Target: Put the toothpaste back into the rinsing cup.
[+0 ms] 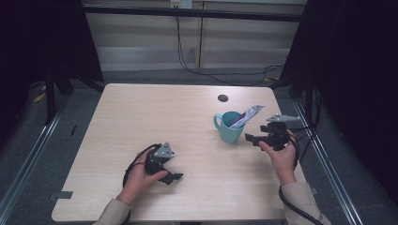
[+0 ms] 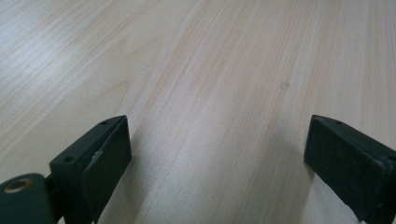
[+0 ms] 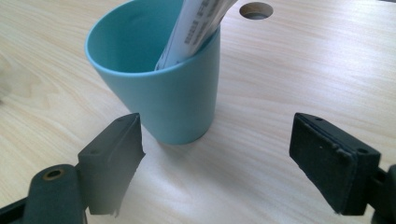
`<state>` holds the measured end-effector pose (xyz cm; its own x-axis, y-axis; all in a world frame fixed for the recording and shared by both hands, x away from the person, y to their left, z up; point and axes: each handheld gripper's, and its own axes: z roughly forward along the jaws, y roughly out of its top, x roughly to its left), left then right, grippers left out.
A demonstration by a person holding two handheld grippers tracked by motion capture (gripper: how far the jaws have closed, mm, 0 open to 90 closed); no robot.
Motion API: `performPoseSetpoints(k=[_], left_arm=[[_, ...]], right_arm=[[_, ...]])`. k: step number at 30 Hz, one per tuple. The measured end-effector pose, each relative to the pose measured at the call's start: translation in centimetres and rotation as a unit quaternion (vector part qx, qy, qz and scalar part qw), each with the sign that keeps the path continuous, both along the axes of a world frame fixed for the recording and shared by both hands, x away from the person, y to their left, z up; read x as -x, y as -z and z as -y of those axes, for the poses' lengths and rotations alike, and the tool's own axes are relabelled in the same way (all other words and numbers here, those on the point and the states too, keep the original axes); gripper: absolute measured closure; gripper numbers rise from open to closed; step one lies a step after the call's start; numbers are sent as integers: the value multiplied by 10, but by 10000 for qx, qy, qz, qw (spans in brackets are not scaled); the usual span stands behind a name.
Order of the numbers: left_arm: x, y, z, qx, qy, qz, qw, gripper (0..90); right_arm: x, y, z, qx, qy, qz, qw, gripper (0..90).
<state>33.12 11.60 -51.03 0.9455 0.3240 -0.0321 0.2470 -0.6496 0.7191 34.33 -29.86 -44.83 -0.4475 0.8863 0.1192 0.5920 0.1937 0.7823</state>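
Note:
A teal mug (image 1: pixel 231 127) stands upright on the wooden table (image 1: pixel 155 117), right of centre, handle to the left. A white and purple tube (image 1: pixel 247 115) leans out of it toward the right. In the right gripper view the mug (image 3: pixel 159 79) sits just ahead of the jaws with the tube (image 3: pixel 198 28) inside. My right gripper (image 1: pixel 256 138) is open, close to the mug's right side, not touching it; its midpoint (image 3: pixel 215 163) is over bare wood. My left gripper (image 1: pixel 172 177) is open near the table's front left, and the gripper (image 2: pixel 215 163) has only wood between its jaws.
A round cable hole (image 1: pixel 223 98) lies in the table behind the mug, and the hole (image 3: pixel 256 10) is also visible past the mug. Metal rails run along the floor on both sides. Cables hang at the wall behind.

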Motion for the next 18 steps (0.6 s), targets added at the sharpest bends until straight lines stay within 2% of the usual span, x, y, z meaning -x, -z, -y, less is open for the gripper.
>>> performPoseSetpoints(k=[18], left_arm=[[0,0,0,1,-2,0,10000,72]], right_arm=[[19,12,-8,12,-266,-67,9996,156]])
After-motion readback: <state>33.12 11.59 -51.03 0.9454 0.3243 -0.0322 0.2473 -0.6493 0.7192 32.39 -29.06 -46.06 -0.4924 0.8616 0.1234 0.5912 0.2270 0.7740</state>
